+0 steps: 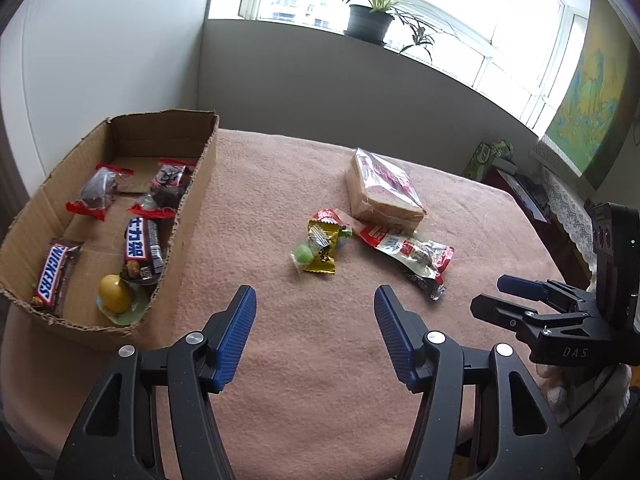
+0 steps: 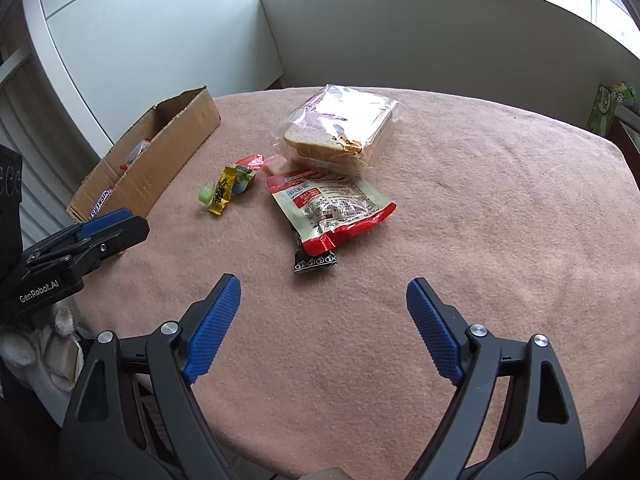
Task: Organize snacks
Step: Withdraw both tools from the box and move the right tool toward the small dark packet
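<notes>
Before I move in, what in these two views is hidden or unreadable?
- Cardboard box contents: right wrist view, near wall hides almost everything.
- Dark packet: both views, the red-and-white pouch covers most of it.
- Small candies: overlapping, so count unclear; print too small.
- Bread bag label: glare, unreadable.
- Table near edge: both views, cut off by grippers.

A desk (image 2: 480,220) under a pinkish blanket; a cardboard box (image 1: 192,216) at its left edge; bagged sliced bread (image 2: 340,132) toward the far edge; a red-and-white snack pouch (image 2: 332,208) and small wrapped candies (image 2: 224,194) mid-desk.
</notes>
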`<state>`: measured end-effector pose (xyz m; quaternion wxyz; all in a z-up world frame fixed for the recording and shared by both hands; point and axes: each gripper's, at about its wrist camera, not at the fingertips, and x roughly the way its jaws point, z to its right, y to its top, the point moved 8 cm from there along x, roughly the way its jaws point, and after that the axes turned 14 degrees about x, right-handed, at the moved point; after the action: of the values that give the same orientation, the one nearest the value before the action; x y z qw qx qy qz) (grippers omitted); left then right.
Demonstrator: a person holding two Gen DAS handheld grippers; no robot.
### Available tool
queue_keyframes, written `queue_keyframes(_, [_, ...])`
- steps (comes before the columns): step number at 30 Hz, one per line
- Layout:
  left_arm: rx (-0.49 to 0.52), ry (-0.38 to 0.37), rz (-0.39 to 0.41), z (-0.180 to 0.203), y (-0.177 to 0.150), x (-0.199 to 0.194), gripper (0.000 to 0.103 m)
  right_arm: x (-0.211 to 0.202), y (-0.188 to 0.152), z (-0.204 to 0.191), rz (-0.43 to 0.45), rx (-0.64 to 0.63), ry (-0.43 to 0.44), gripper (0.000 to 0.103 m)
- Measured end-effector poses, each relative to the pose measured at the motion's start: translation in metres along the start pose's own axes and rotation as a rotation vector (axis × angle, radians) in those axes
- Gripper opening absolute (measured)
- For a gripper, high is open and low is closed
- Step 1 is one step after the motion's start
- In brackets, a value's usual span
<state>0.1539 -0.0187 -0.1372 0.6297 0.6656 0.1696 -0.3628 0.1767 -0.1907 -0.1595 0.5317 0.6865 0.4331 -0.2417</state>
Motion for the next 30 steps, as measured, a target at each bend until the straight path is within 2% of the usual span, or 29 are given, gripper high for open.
queue_keyframes(4, [0.008, -0.002, -0.027, 0.000, 0.000, 0.014, 0.053, 0.014, -0.001, -0.005, -0.026, -0.021, 0.004, 0.074])
queue_keyframes(9, [0.016, 0.005, -0.047, -0.005, 0.001, 0.027, 0.049, 0.032, 0.001, -0.010, -0.041, -0.060, -0.005, 0.071])
queue_keyframes(12, [0.022, 0.011, -0.057, -0.008, 0.002, 0.036, 0.048, 0.041, 0.003, -0.013, -0.045, -0.084, -0.009, 0.060])
queue_keyframes(19, [0.015, 0.005, -0.075, -0.011, 0.006, 0.054, 0.042, 0.050, 0.010, -0.016, -0.023, -0.130, -0.022, 0.057])
queue_keyframes(26, [0.026, -0.021, -0.083, -0.005, 0.010, 0.067, 0.028, 0.050, 0.013, -0.012, -0.009, -0.133, -0.033, 0.047])
queue_keyframes(29, [0.032, -0.025, -0.087, -0.004, 0.009, 0.070, 0.025, 0.049, 0.013, -0.011, -0.007, -0.139, -0.049, 0.041])
queue_keyframes(30, [0.034, -0.024, -0.087, -0.003, 0.009, 0.071, 0.021, 0.048, 0.012, -0.011, -0.005, -0.143, -0.054, 0.038])
